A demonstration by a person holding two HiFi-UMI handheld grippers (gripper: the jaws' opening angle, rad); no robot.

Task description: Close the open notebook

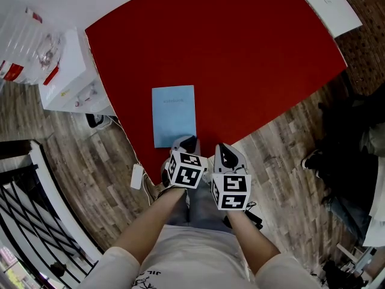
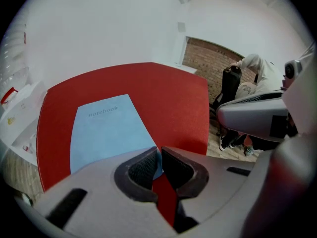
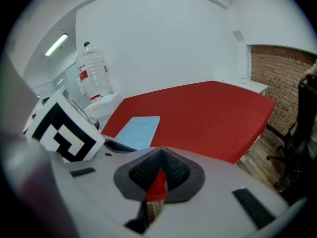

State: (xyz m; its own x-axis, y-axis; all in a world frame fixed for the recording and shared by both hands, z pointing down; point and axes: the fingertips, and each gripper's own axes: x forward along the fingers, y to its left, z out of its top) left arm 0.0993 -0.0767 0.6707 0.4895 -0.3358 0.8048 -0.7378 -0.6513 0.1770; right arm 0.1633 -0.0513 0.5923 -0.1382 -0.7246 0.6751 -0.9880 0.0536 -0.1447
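Head view: red tabletop [image 1: 240, 59] above wood floor [image 1: 90, 179]; left gripper [image 1: 187, 142] opening, empty; right gripper [image 1: 225, 155] pressed together.

A red table [image 1: 252, 59] stands on a wood-plank floor [image 1: 90, 179], one corner towards the person. A light blue notebook [image 1: 174, 114] lies flat and closed on the table, cover up, close to the near edge and nearer the left corner than the right, its long sides running away from the person. On the floor just left of that edge lies a small white block [image 1: 137, 176] with a thin white cord [image 1: 123, 134].
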